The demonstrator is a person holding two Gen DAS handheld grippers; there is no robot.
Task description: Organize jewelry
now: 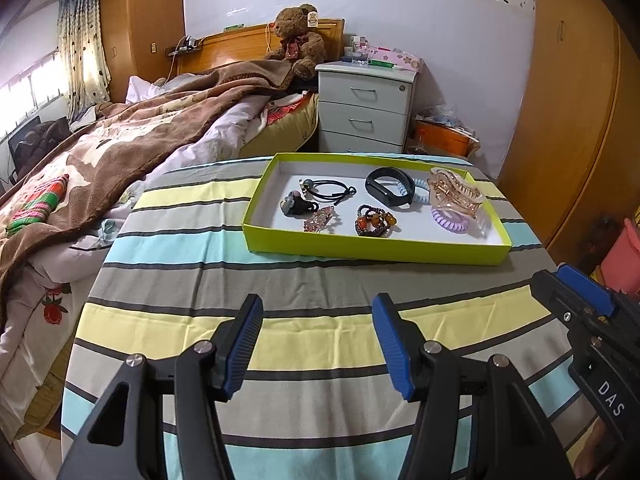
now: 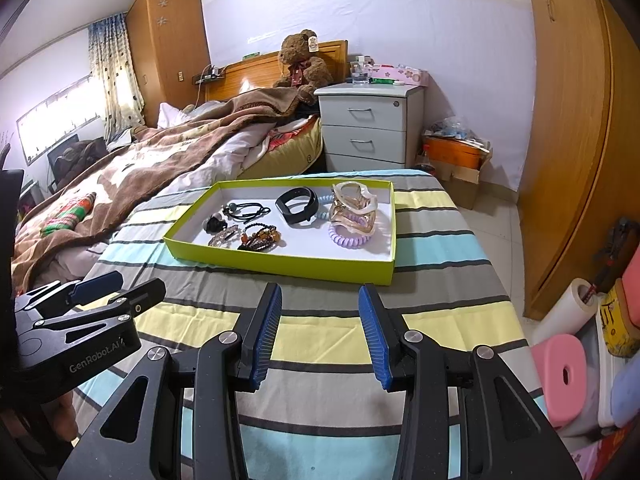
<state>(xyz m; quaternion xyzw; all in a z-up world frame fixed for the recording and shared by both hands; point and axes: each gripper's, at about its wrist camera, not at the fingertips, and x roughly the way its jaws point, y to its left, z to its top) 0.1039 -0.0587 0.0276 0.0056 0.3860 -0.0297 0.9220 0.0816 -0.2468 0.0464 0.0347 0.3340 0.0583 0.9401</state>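
Observation:
A lime-green tray [image 1: 372, 249] [image 2: 280, 266] sits on the striped table. In it lie a black wristband [image 1: 390, 188] [image 2: 297, 205], black hair ties [image 1: 328, 191] [image 2: 246, 210], a sparkly hair clip [image 1: 320, 220], a beaded bracelet [image 1: 376, 222] [image 2: 260, 238], a gold claw clip [image 1: 454, 194] [image 2: 354, 204] and a purple coil tie [image 1: 450, 220] [image 2: 348, 238]. My left gripper [image 1: 318, 344] is open and empty, short of the tray. My right gripper [image 2: 320, 332] is open and empty, short of the tray. The right gripper also shows at the left wrist view's right edge [image 1: 580, 292].
The table has a striped cloth [image 1: 304, 280] [image 2: 320, 292]. A bed with a brown blanket [image 1: 100, 168] lies left. A white nightstand [image 1: 366, 106] stands behind. A wooden wardrobe [image 2: 568, 140] and pink stools [image 2: 560, 372] are at the right.

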